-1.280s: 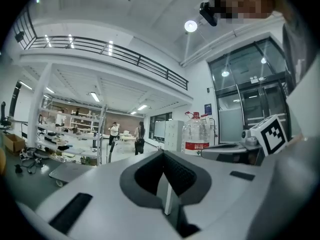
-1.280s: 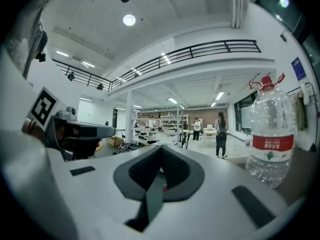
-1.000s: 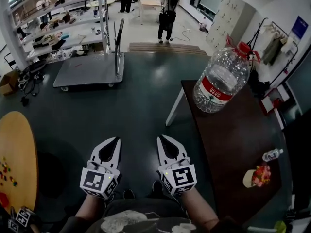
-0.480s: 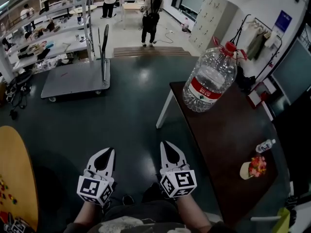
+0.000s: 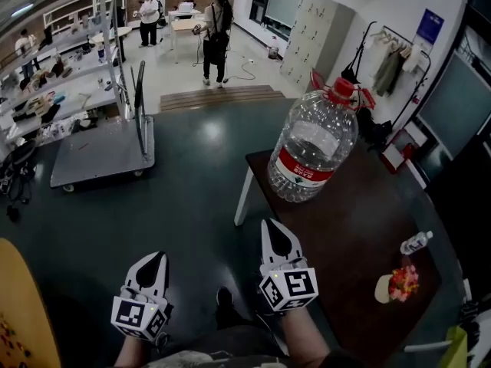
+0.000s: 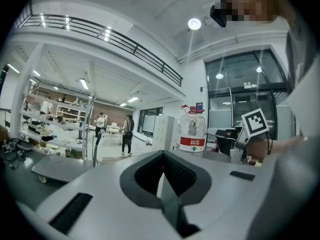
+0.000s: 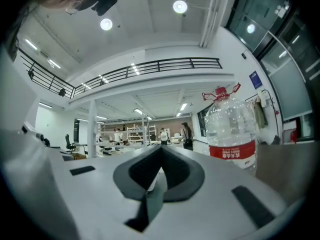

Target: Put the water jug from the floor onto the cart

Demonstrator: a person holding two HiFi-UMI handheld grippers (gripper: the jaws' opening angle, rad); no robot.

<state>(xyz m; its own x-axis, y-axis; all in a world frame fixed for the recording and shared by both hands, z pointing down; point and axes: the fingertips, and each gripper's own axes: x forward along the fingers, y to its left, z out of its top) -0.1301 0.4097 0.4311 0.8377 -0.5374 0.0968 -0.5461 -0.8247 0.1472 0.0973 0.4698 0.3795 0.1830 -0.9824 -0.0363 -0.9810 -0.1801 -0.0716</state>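
"Two hand-held grippers are down low, near the person. Are they holding anything?"

"No. The left hand-held gripper (image 5: 157, 256) has its jaws pressed together with nothing in between. The right hand-held gripper (image 5: 271, 225) is just the same."

"Where is the water jug?"

"The water jug (image 5: 313, 148) stands upright on the far left corner of the dark desk (image 5: 360, 236). It is not on the floor (image 5: 192, 198). Its red cap is on top."

"And the cart?"

"The cart (image 5: 96, 153) is far off to the left, well apart from the jug."

"What has changed just now?"

"A second ago the jug was further right and further away in the head view. Now it sits nearer the middle and looks bigger. The cart has slid over to the left. I think the person is stepping towards the desk. The right hand-held gripper is now near the desk's left edge."

"What does that mean for the job?"

"The lifting has not started yet, but the jug is almost in reach. It is big and round and looks heavy. I think both hand-held grippers must open first and then take hold of it. After that it has to be carried across the floor to the cart."
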